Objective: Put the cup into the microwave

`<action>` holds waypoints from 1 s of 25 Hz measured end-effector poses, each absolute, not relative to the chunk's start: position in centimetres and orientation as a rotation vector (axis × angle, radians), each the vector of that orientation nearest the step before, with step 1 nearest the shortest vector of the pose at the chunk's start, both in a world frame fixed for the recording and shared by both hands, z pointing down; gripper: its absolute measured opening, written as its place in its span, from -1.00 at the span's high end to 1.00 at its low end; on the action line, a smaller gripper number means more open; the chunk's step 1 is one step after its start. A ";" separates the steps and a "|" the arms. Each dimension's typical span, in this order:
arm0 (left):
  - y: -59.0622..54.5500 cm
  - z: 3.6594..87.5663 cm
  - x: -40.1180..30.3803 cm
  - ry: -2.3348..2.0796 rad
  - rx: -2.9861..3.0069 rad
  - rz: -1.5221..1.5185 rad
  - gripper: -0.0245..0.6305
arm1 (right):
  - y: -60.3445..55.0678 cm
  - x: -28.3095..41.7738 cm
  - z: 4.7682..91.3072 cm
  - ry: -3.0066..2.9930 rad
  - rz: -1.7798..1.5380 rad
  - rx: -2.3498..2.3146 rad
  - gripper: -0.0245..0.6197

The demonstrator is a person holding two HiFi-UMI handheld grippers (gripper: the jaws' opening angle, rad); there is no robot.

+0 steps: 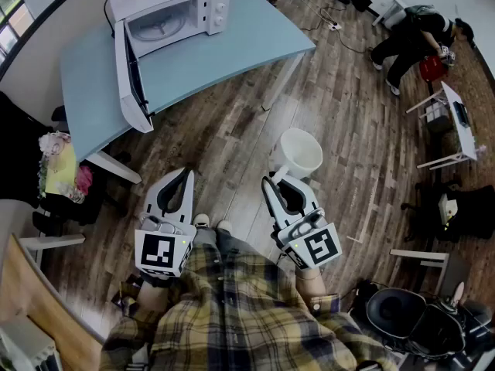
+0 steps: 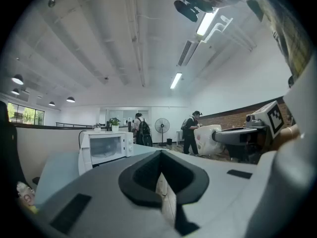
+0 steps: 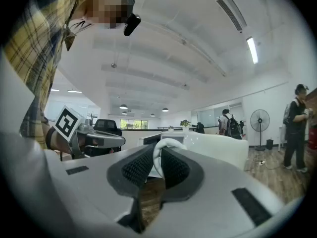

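Observation:
A white cup [image 1: 301,151] hangs over the wood floor, held by its handle [image 3: 159,155] in my right gripper [image 1: 274,181], which is shut on it. The cup body [image 3: 218,150] shows just past the jaws in the right gripper view. The white microwave [image 1: 167,14] stands on the light blue table [image 1: 232,45] ahead to the left, with its door [image 1: 130,76] swung open. My left gripper [image 1: 186,180] is level with the right one, shut and holding nothing. From the left gripper [image 2: 161,170] I see the microwave [image 2: 105,148] and the cup [image 2: 208,139].
A person [image 1: 411,35] bends over at the far right near a small white table [image 1: 458,122]. Black chairs [image 1: 410,315] stand at the lower right. A chair with a colourful bundle [image 1: 60,172] is at the left. A standing fan [image 2: 161,128] is far off.

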State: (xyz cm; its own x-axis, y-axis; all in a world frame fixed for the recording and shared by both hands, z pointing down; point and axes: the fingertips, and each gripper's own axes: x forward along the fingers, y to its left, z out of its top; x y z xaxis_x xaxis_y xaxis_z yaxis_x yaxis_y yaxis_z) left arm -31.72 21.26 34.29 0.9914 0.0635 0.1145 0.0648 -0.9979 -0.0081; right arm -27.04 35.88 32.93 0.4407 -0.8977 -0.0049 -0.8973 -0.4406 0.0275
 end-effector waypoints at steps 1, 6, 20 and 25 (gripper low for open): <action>21.4 34.2 -31.6 -0.104 -3.119 -0.174 0.95 | 36.0 -27.0 32.9 -1.649 -0.030 2.651 0.76; 22.5 34.5 -31.3 -0.123 -3.107 -0.185 0.95 | 37.3 -26.7 33.1 -1.652 -0.023 2.679 0.75; 23.0 34.9 -29.4 -0.102 -3.101 -0.212 0.95 | 37.6 -24.5 33.7 -1.683 -0.021 2.694 0.75; 21.8 35.0 -26.9 -0.105 -3.101 -0.202 0.95 | 36.1 -22.2 34.1 -1.694 -0.011 2.690 0.75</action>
